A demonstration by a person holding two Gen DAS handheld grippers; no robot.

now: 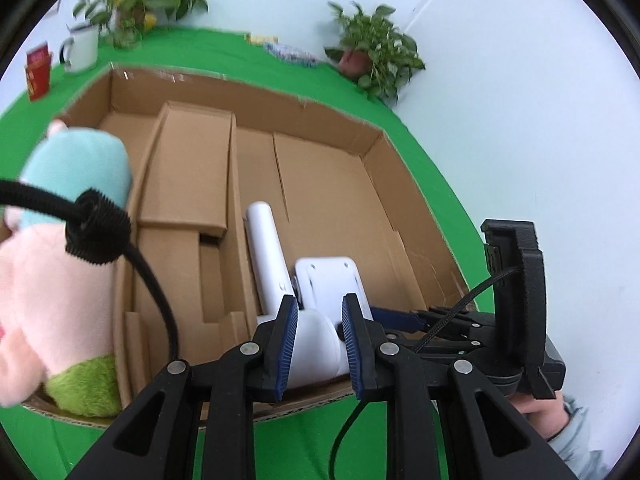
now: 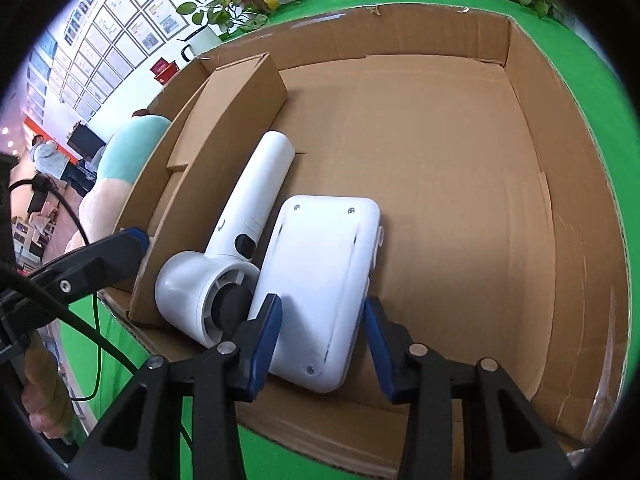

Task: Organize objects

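Inside the cardboard box (image 1: 332,184), as the left wrist view has it, the white handheld fan (image 1: 280,280) lies with its round head against the near wall and its handle running toward the far wall. The left gripper (image 1: 320,344) has its blue pads either side of that head, apparently touching it, so I judge it clenched on the fan, though contact on the right pad is not plain. Just right of the fan lies the white flat device (image 1: 328,280). Left of the box, pressed to its outer wall, a plush toy (image 1: 60,264) in pink, teal and green fills the edge of the frame, with a black cable (image 1: 152,280) across it. Beyond the far wall stand two potted plants (image 1: 376,48), a white mug (image 1: 82,48) and a red packet (image 1: 38,70) on the green table (image 1: 440,184).

From the right wrist view, the box's right half is bare cardboard; a cardboard insert (image 2: 224,128) lines its left side. The fan (image 2: 240,240) and the flat device (image 2: 324,288) lie side by side, touching, at the near wall. The right gripper (image 2: 324,344) straddles the device's near end with its jaws spread; a gap shows at the right pad, so I read it as released, or just short of closing.

The step in hand looks like setting these two white items into the box. Next, each tong should let go cleanly and lift straight up clear of the near wall.
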